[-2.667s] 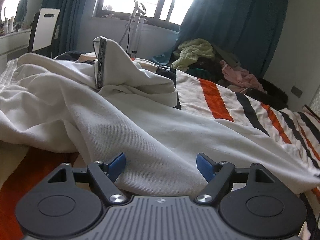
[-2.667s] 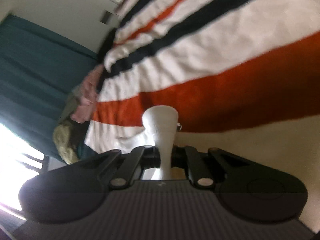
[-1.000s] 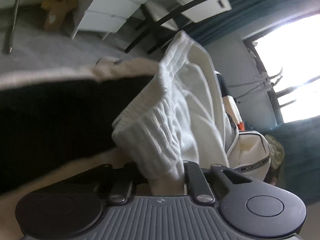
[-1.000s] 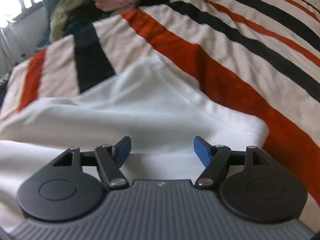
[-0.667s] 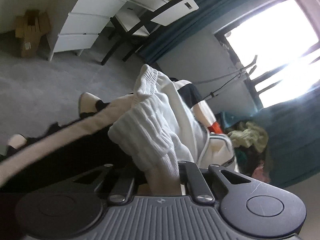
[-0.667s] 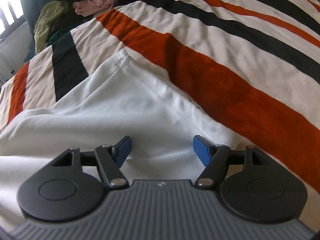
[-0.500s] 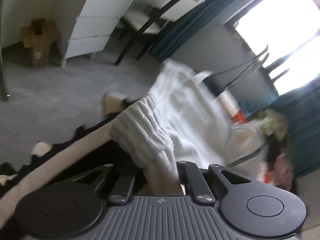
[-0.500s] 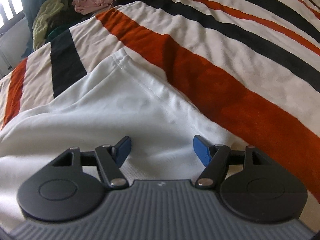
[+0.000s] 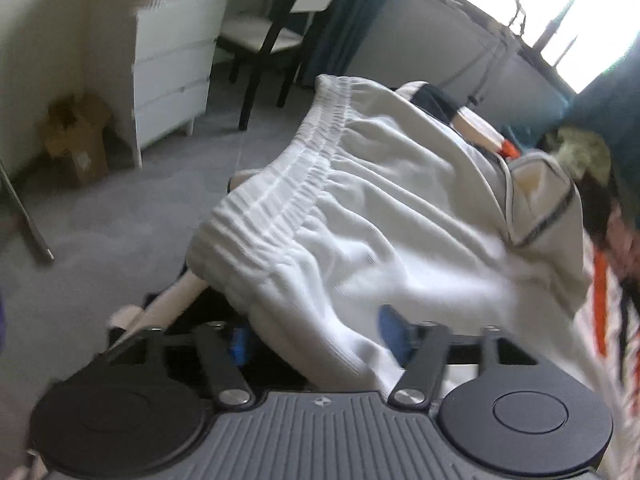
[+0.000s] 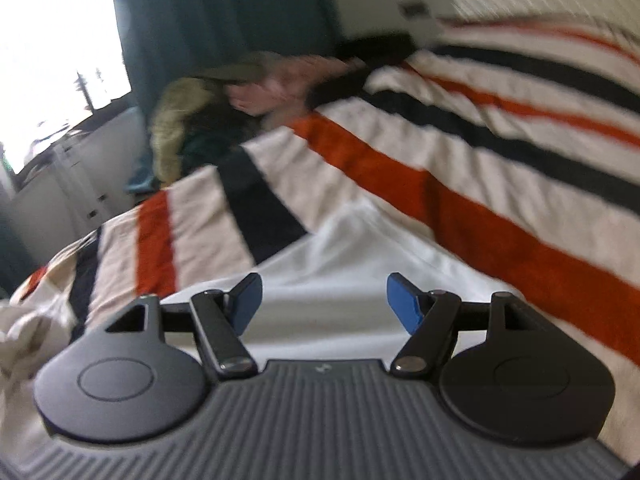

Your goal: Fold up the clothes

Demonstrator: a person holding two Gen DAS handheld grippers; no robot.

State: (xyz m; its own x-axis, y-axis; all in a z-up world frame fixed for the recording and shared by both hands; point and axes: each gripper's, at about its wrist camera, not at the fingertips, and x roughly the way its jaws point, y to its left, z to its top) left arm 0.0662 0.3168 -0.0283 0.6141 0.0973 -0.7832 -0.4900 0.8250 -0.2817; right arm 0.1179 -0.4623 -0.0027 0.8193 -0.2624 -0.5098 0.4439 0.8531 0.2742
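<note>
Left wrist view: white ribbed-waistband trousers [image 9: 360, 200] lie crumpled between the left hand-held gripper [image 9: 316, 332]'s opening jaws; the right hand-held gripper [image 10: 324, 300] gapes empty above smooth fabric.

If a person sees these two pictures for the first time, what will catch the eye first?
In the left wrist view, the white garment with its ribbed elastic waistband fills the middle, its cloth lying between the opening jaws of the left gripper. In the right wrist view, the bedspread with orange and black stripes dominates, behind the open, empty right gripper.
</note>
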